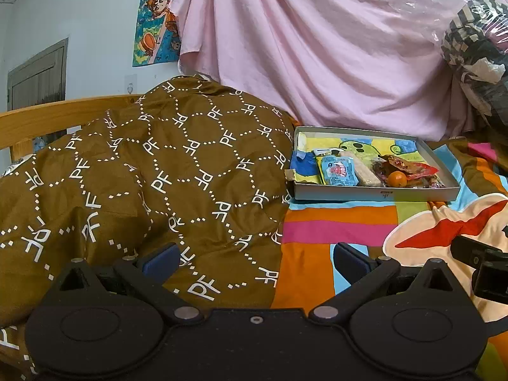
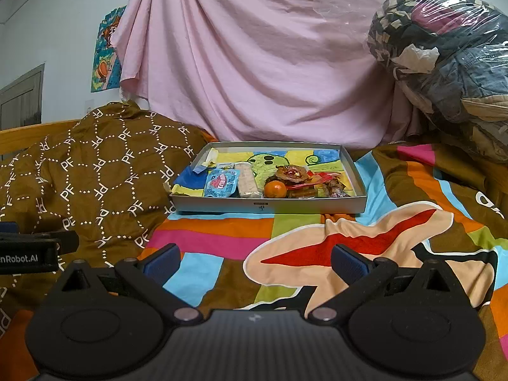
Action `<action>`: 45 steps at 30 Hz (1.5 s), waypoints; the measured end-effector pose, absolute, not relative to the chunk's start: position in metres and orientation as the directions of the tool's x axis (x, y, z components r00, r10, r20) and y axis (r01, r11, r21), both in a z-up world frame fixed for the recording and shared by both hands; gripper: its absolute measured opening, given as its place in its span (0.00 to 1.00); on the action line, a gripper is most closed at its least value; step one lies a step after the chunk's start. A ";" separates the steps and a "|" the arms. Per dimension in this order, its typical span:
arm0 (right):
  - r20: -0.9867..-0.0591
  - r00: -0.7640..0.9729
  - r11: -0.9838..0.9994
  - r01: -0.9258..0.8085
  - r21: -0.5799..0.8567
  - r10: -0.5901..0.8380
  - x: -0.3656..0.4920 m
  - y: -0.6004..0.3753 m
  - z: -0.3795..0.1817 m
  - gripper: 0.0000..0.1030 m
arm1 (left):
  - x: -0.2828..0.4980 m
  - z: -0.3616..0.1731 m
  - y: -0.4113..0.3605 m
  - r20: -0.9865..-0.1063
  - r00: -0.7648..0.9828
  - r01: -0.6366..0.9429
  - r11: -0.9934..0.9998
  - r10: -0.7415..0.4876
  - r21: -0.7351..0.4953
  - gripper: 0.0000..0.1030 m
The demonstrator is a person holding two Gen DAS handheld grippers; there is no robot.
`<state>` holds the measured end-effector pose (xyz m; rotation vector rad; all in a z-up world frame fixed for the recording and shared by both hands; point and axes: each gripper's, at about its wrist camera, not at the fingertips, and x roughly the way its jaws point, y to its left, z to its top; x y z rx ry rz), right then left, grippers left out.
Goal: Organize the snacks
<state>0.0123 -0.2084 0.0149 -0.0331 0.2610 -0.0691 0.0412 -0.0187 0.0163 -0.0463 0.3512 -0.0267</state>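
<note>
Two handheld tools hover low over a bed spread with a bright patchwork sheet, both gaping wide and empty. At far left a wooden bed rail runs under a pale wall bearing a cartoon poster; a rumpled brown quilt printed with white letters is heaped beside it. The left tool points across the quilt's edge, the right tool over open sheet beside it, each showing blue pads set well apart. Ahead of both, near the foot of a draped pink cloth, sits a shallow grey box tray, its left wall just beside the quilt. Inside lie a blue snack packet, a pale wrapped bar, a small orange and a jumble of red and brown wrappers, crowded toward the near wall. Bare sheet lies between tools and tray. At right a clear plastic bag of clothing bulges above the bed.
</note>
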 end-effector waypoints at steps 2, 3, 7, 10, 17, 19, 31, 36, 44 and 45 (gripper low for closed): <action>-0.257 0.964 0.997 0.064 -0.041 -0.072 0.012 -0.209 0.015 1.00 | 0.041 0.016 -0.018 -0.343 0.939 0.017 0.999 -0.033 -0.050 0.99; -0.257 0.964 0.997 0.064 -0.041 -0.072 0.012 -0.209 0.015 1.00 | 0.041 0.016 -0.018 -0.342 0.939 0.016 0.999 -0.032 -0.050 0.99; -0.260 0.963 0.997 0.063 -0.042 -0.071 0.013 -0.208 0.015 1.00 | 0.041 0.016 -0.018 -0.341 0.940 0.015 0.999 -0.031 -0.050 0.99; -0.264 0.962 0.997 0.060 -0.043 -0.069 0.013 -0.208 0.014 1.00 | 0.041 0.016 -0.018 -0.341 0.939 0.015 0.999 -0.032 -0.051 0.99; -0.267 0.961 0.997 0.058 -0.043 -0.067 0.013 -0.209 0.013 1.00 | 0.040 0.016 -0.018 -0.338 0.940 0.016 0.999 -0.031 -0.048 0.99; -0.267 0.961 0.997 0.058 -0.043 -0.067 0.013 -0.209 0.013 1.00 | 0.040 0.016 -0.018 -0.335 0.942 0.016 0.999 -0.031 -0.046 0.99; -0.279 0.958 0.998 0.055 -0.043 -0.065 0.015 -0.209 0.012 1.00 | 0.038 0.013 -0.018 -0.322 0.946 0.027 0.999 -0.038 -0.036 0.99; -0.287 0.956 0.998 0.049 -0.046 -0.060 0.016 -0.209 0.010 1.00 | 0.037 0.012 -0.018 -0.315 0.948 0.029 0.999 -0.039 -0.038 0.99; -0.292 0.955 0.998 0.041 -0.052 -0.055 0.016 -0.208 0.010 1.00 | 0.037 0.013 -0.018 -0.314 0.949 0.029 0.999 -0.040 -0.038 0.99; -0.292 0.955 0.998 0.042 -0.052 -0.055 0.016 -0.208 0.010 1.00 | 0.037 0.013 -0.018 -0.314 0.949 0.029 0.999 -0.039 -0.038 0.99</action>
